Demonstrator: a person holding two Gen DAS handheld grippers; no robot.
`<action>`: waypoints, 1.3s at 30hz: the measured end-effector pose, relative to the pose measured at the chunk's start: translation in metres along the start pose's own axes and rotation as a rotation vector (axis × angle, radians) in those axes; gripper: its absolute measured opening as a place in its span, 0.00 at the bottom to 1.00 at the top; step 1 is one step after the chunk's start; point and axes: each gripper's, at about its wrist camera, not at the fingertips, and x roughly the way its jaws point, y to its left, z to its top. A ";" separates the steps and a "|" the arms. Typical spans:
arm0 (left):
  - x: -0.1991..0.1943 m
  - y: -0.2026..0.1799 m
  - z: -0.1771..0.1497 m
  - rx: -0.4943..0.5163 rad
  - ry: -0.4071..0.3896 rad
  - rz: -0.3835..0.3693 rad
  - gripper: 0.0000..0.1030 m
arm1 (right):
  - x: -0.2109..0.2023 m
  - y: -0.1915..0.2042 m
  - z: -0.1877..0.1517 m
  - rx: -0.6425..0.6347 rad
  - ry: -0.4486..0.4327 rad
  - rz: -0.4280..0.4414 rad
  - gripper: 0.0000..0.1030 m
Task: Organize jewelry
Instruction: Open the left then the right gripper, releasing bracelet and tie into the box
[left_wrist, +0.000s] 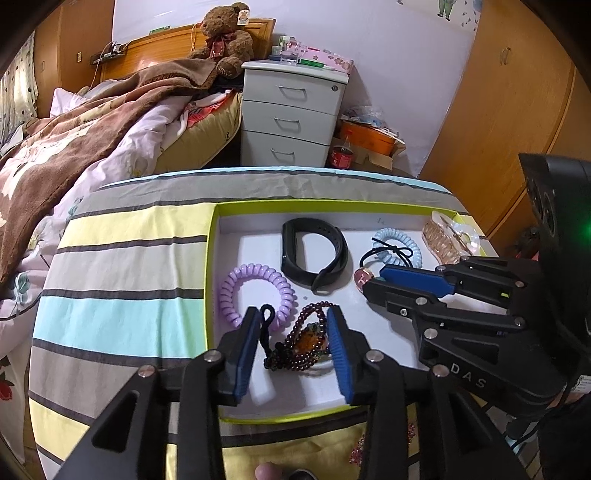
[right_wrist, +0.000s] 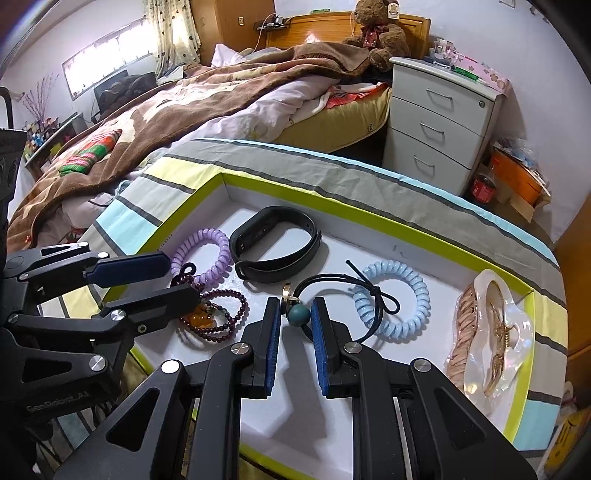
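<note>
A white tray with a lime rim lies on a striped cloth. In it are a purple coil tie, a black wristband, a pale blue coil tie and a clear hair claw. My left gripper stands open astride a dark red bead bracelet that rests on the tray floor, pads clear of it. My right gripper is shut on the teal bead of a black cord hair tie.
The striped cloth covers a rounded table. Beyond it are a bed with a brown blanket, a white drawer unit and wooden wardrobe doors. Some pink beads lie on the cloth in front of the tray.
</note>
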 end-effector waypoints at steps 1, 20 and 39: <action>-0.001 0.000 0.000 0.000 -0.002 0.001 0.44 | -0.001 0.000 0.000 0.004 -0.002 0.000 0.17; -0.035 -0.002 -0.003 -0.018 -0.047 0.003 0.63 | -0.038 0.007 -0.005 0.019 -0.063 -0.016 0.22; -0.107 0.025 -0.043 -0.126 -0.159 -0.014 0.77 | -0.095 0.029 -0.053 0.051 -0.154 0.026 0.26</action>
